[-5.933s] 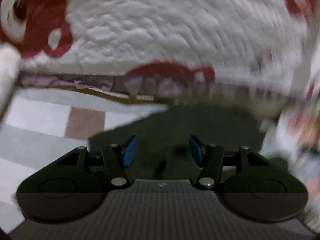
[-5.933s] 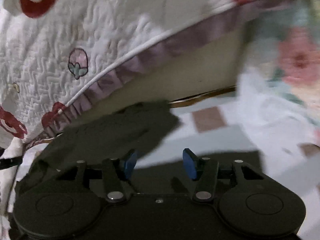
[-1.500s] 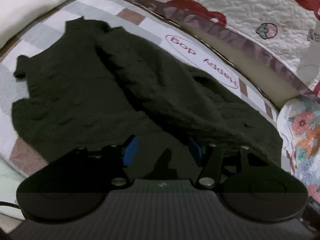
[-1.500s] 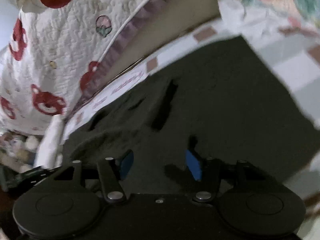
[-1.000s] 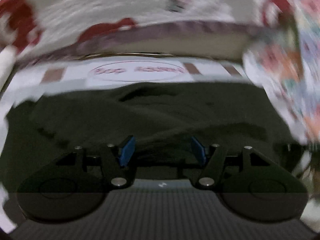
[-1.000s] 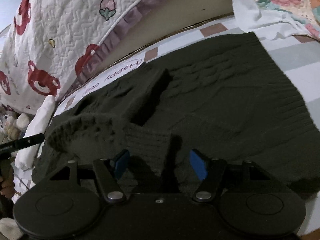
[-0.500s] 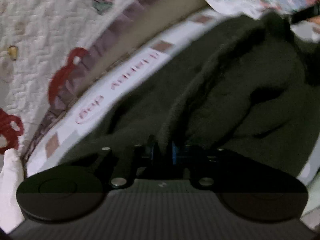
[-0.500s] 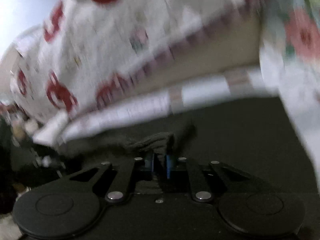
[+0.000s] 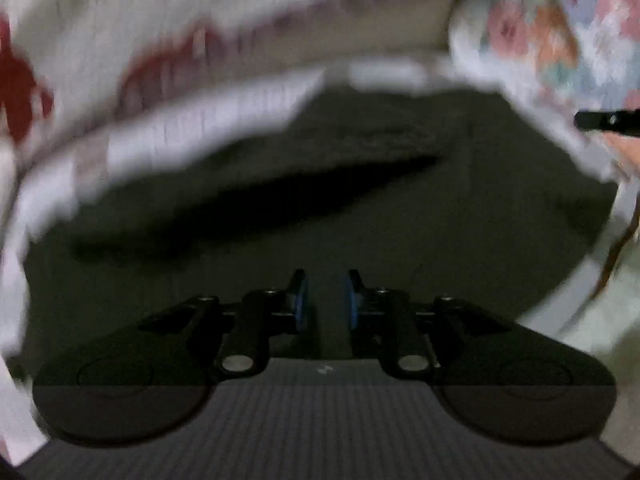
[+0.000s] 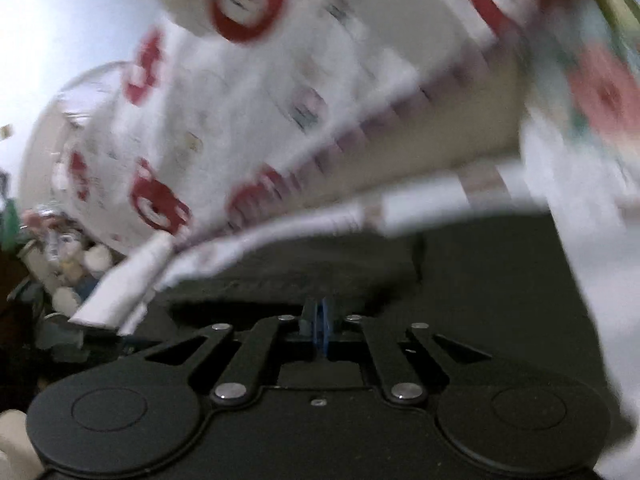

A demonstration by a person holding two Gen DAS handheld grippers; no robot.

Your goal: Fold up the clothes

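The dark sweater (image 9: 460, 216) lies spread on the checked bed sheet (image 9: 208, 120), and both views are smeared by motion. In the left wrist view a fold of the sweater stands up across its middle, with a deep black shadow under the fold's near edge. The sweater fills the lower half of that view, right up to the left claw (image 9: 323, 300).

The left claw hangs just above the sweater. Its blue pads (image 9: 301, 300) stand a narrow gap apart and are opening; dark knit shows through the gap, but no cloth is pressed between the pads.

In the right wrist view the right claw (image 10: 318, 326) is pressed together, its blue pads meeting. A raised edge of the sweater (image 10: 480, 280) sits right at the tips, yet blur hides whether any cloth is pinched there.

Beyond the sweater, past the strip of sheet, rises a white quilt with red bear prints (image 10: 280, 100) and a purple frilled border. To the sweater's right lies a floral quilt (image 9: 560, 28). Far to the sweater's left in the right wrist view is a heap of small soft toys (image 10: 68, 256).
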